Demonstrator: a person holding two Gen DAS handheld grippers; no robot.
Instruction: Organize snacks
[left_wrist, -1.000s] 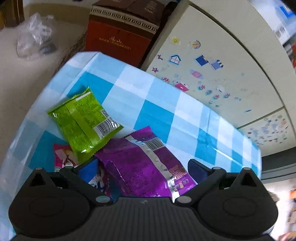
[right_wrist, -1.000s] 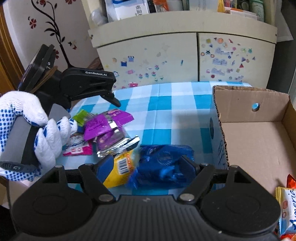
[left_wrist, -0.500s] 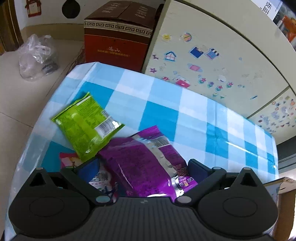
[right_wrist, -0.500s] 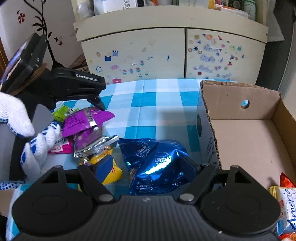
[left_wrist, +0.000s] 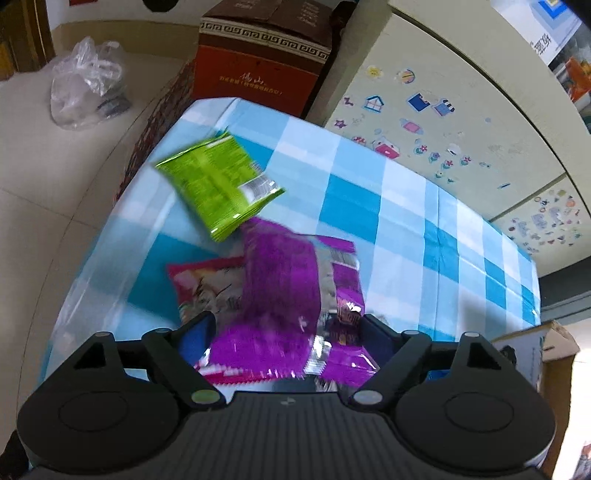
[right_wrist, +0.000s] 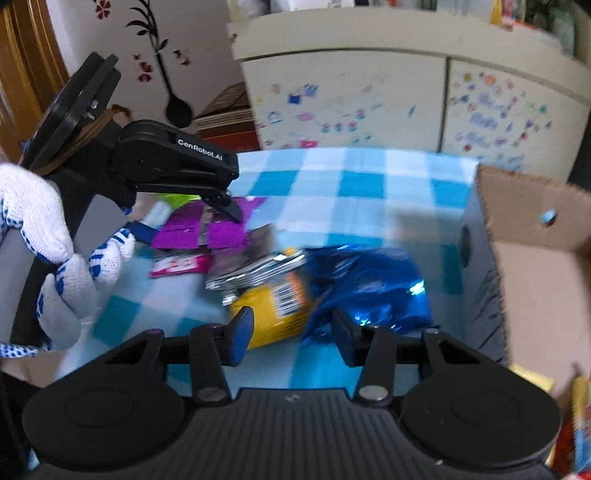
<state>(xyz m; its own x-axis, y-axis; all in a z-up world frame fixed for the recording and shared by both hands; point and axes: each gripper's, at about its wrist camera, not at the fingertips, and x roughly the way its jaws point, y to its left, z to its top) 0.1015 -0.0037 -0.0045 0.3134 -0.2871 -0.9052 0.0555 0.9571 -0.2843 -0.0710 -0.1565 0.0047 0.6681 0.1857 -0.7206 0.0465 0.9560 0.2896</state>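
Note:
My left gripper is closing on a purple snack packet, which is bunched up between its pads and touches both. A green packet and a pink one lie on the blue-checked tablecloth beyond it. In the right wrist view the left gripper reaches in from the left, held by a gloved hand. My right gripper is shut. Its left pad sits on a yellow packet and its right pad on the edge of a shiny blue bag.
An open cardboard box stands at the right of the table, with snack packets at its near corner. A sticker-covered cabinet runs behind the table. A red-brown carton and a plastic bag are on the floor.
The left jaws have narrowed onto the purple packet, which has bunched up, and the hand has shifted. The right jaws have come together on the yellow packet and the blue bag's edge.

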